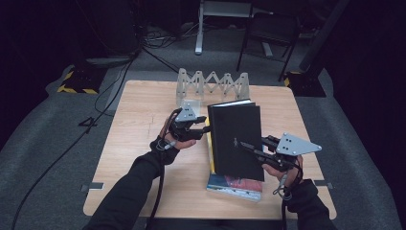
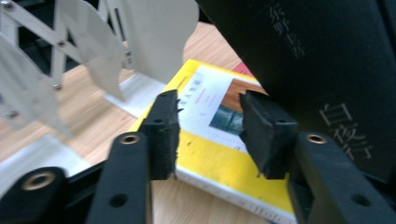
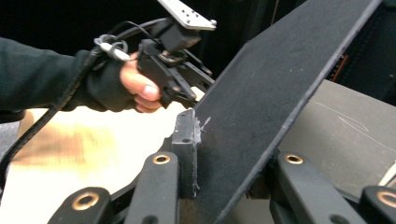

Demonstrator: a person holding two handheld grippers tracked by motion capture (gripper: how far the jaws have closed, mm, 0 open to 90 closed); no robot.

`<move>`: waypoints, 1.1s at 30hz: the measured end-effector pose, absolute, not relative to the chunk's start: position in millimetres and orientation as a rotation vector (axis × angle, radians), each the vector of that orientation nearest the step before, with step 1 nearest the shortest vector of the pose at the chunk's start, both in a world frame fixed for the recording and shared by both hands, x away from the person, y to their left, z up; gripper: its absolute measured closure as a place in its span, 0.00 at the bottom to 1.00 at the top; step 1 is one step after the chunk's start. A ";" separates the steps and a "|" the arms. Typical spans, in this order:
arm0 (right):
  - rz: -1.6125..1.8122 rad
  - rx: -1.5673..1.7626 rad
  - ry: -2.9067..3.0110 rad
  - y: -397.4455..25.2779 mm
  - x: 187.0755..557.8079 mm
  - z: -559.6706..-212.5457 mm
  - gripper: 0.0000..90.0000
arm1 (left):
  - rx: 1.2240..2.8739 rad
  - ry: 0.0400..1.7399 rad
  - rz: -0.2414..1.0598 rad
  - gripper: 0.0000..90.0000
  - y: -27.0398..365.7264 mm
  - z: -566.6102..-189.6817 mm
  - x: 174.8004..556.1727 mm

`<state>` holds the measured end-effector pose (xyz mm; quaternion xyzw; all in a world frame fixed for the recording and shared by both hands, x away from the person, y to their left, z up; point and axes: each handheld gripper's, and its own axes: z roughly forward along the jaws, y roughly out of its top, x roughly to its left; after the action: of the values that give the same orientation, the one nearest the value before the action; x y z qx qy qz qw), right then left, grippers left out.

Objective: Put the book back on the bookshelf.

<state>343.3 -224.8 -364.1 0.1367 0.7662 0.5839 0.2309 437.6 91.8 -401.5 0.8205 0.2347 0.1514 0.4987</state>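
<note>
Black book (image 1: 236,139) tilted up, long axis running away from the person — right gripper (image 1: 253,149) clamped on its cover edge. Left gripper (image 1: 197,125) gapes beside its spine, over the yellow book (image 2: 219,154) — holding nothing.

Wooden table (image 1: 139,139) — folding rack (image 1: 212,84), yellow book (image 2: 224,158)

Black sleeves; black tools, left (image 1: 201,125), right (image 1: 251,149); grey triangular plates; brass-ringed screw holes; black cables.

bare table (image 1: 134,143) left, folding rack (image 1: 213,84) blocks rear, books (image 1: 234,184) crowd centre
</note>
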 end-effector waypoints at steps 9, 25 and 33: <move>1.633 0.390 2.085 -229.1 342.3 -369.9 0.79 | 2.146 0.456 0.387 0.35 89.5 -407.2 393.8; 1.656 0.349 2.048 -234.8 329.1 -377.3 0.80 | 2.060 0.423 0.127 0.18 56.3 -417.1 379.5; 1.683 0.329 2.081 -240.0 328.1 -380.2 0.81 | 1.970 0.391 0.006 0.12 46.7 -412.6 395.8</move>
<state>328.1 -240.0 -380.2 0.1191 0.7526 0.6088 0.2208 395.8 46.7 -412.6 0.8276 0.1643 0.0025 0.5367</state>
